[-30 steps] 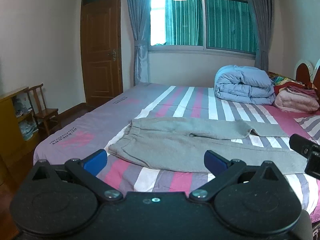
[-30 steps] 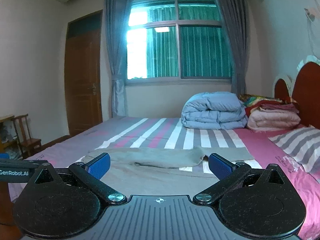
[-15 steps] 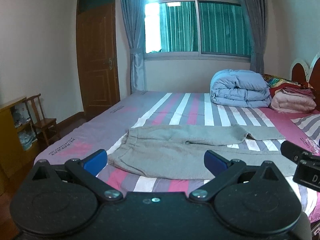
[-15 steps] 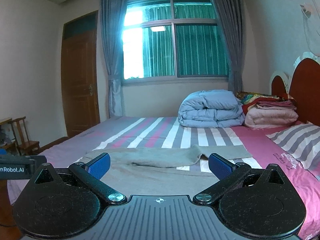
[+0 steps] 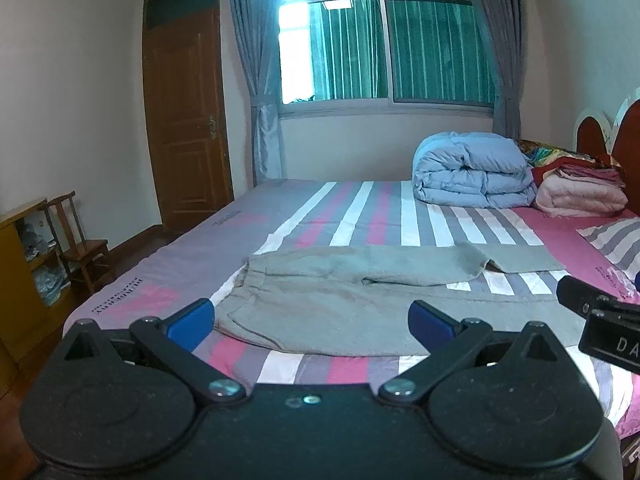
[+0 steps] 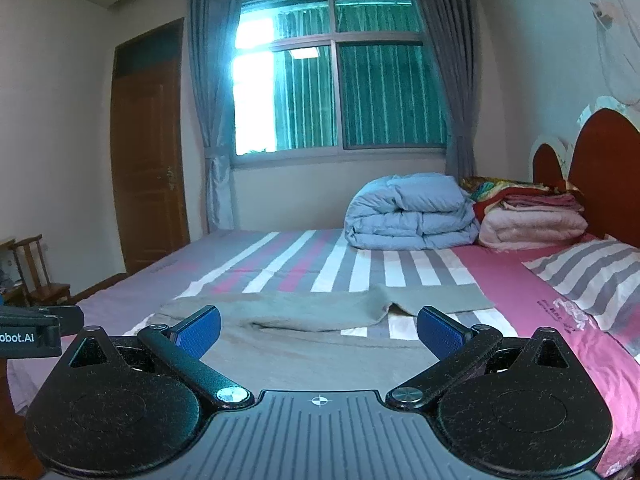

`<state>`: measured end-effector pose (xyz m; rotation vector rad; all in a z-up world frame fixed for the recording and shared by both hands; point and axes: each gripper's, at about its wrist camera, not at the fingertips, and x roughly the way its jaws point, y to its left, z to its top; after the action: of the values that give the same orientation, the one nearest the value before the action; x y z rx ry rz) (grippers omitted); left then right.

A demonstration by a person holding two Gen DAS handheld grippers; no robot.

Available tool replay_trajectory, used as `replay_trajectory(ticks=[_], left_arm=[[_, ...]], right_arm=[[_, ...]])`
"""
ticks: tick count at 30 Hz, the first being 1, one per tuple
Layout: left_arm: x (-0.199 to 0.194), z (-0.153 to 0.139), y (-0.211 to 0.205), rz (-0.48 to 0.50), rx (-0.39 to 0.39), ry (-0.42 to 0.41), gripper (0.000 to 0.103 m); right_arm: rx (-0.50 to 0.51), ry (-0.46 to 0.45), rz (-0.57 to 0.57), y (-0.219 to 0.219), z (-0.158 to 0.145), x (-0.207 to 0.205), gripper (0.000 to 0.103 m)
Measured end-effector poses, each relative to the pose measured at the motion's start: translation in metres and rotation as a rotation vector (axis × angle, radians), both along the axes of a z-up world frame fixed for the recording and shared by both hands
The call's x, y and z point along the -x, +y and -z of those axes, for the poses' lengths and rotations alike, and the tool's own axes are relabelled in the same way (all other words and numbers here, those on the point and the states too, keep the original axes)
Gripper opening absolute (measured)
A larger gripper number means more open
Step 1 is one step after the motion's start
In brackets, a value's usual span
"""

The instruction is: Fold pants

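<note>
Two grippers hang in front of the bed (image 5: 192, 264), both with the blue fingers spread wide and holding nothing: the left gripper (image 5: 310, 318) and the right gripper (image 6: 318, 330). The grey pants (image 5: 340, 300) lie flat on the striped sheet near the front edge of the bed, the waistband toward the left edge and the legs reaching toward the headboard side. One leg end is turned over. The cloth looks soft, thick and quite light, so I think it will sag and fold easily, not slip. A good place to take hold is probably the waistband at the left and the leg hem at the right, pinching both layers together.
</note>
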<state>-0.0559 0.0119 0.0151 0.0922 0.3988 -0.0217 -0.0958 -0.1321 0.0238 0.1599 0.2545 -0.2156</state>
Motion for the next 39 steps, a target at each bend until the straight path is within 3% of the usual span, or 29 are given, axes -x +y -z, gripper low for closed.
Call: replay_trajectory(ticks=[39], left_arm=[[0.005, 0.014, -0.008, 0.012, -0.030, 0.020, 0.097]], right_arm=[[0.009, 0.026, -0.003, 0.001, 0.016, -0.010, 0.103]])
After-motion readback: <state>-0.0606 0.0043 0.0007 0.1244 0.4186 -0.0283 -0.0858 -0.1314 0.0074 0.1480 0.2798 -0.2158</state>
